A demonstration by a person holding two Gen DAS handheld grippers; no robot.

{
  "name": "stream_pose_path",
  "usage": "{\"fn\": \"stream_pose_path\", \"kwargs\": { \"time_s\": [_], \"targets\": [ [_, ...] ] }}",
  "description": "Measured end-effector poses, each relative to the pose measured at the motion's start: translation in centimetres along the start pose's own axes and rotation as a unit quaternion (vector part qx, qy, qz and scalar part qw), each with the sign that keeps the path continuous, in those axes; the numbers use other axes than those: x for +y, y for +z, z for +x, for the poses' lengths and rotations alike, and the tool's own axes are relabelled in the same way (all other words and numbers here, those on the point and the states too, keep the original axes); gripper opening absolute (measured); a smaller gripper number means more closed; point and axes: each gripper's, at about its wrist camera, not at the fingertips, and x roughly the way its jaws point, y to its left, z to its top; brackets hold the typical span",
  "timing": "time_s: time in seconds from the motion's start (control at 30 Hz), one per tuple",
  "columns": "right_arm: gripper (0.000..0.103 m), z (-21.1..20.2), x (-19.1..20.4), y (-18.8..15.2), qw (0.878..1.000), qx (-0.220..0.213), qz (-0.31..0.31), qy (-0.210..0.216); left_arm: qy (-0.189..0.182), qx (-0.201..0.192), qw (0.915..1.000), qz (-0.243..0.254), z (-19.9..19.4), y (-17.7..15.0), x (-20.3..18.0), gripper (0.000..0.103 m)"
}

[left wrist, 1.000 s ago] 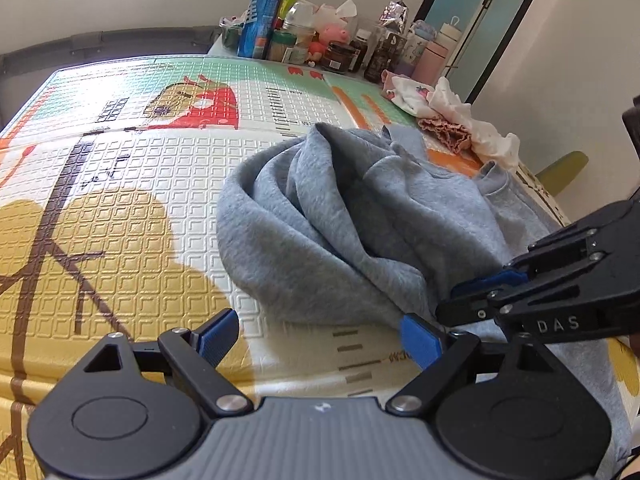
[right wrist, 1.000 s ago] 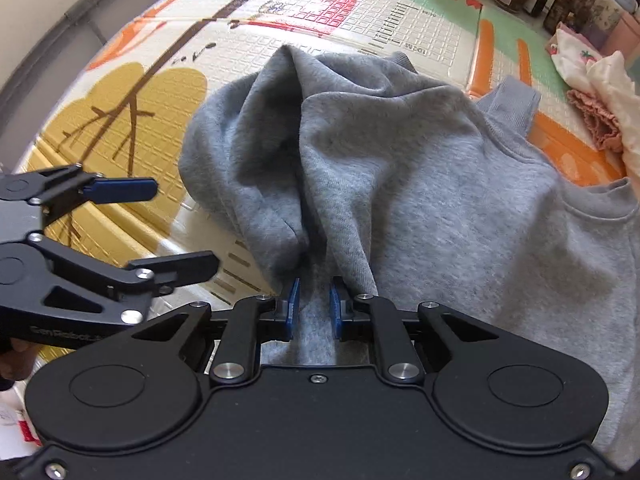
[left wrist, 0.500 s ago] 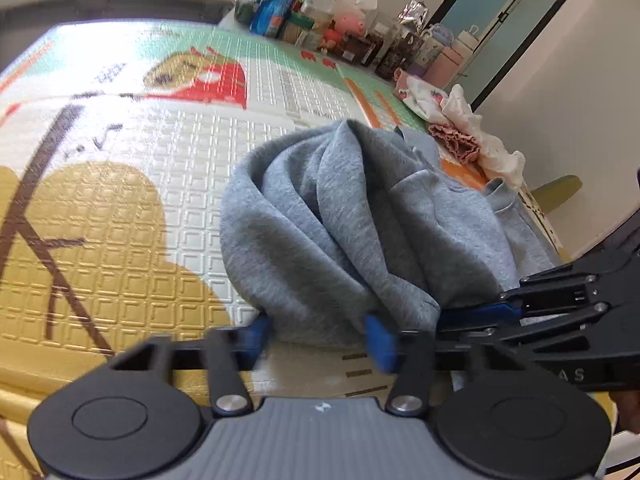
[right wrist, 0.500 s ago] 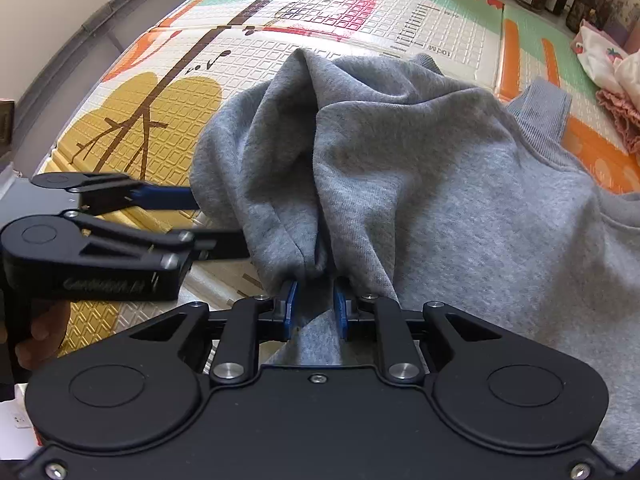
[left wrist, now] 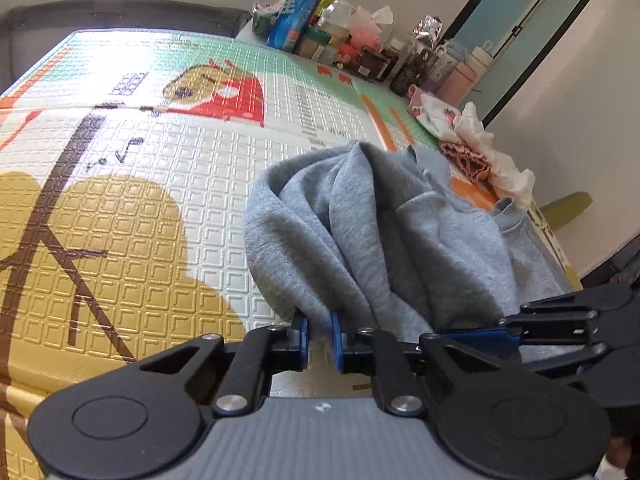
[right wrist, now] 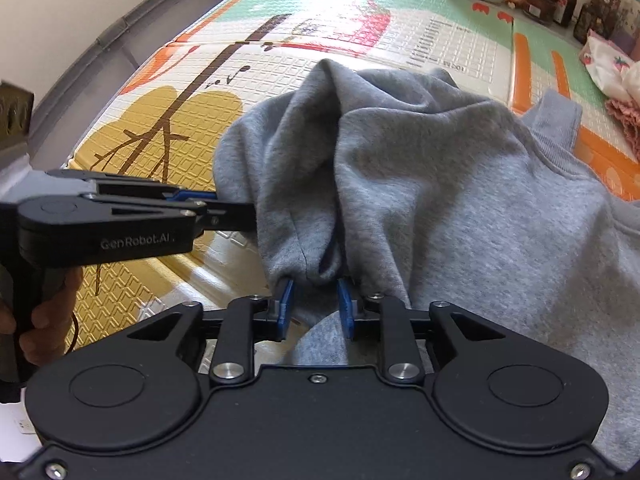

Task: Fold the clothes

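Grey sweatshirt point(right wrist: 460, 208), bunched: left gripper point(left wrist: 319, 336) and right gripper point(right wrist: 316, 306) are both pinching its near edge, risking slipping from thick folds.

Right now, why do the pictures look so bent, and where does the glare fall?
Left wrist view: the fisheye lens curves the play mat edges and darkens the corners; the mat shines near the top. Right wrist view: same bending, with white glare on the mat's far end; the grey sweatshirt stays evenly lit and sharp.
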Motion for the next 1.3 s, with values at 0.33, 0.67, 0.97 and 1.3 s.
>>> {"fn": "stream_pose_path", "kwargs": {
  "time_s": [0.33,0.67,0.97,1.3],
  "targets": [
    [0.05,0.1,3.1,0.1,0.998,-0.021,-0.054,-0.022,0.005,0.009,0.9999,-0.008,0.3,0.3,0.5,0.013],
    [0.008,0.8,0.5,0.4,0.999,0.002,0.037,0.035,0.021,0.012,0.9997,-0.011,0.1,0.6,0.4,0.011],
    [0.007,-0.4,-1.4,1.4,0.967,-0.004,0.169,0.191,0.041,-0.024,0.9989,-0.001,-4.9,3.2,0.6,0.01],
    [0.007,-1.1,-0.2,3.6,0.91,-0.019,0.25,0.33,0.057,-0.087,0.9944,-0.015,-11.6,5.6,1.4,0.011]
  ]
}}
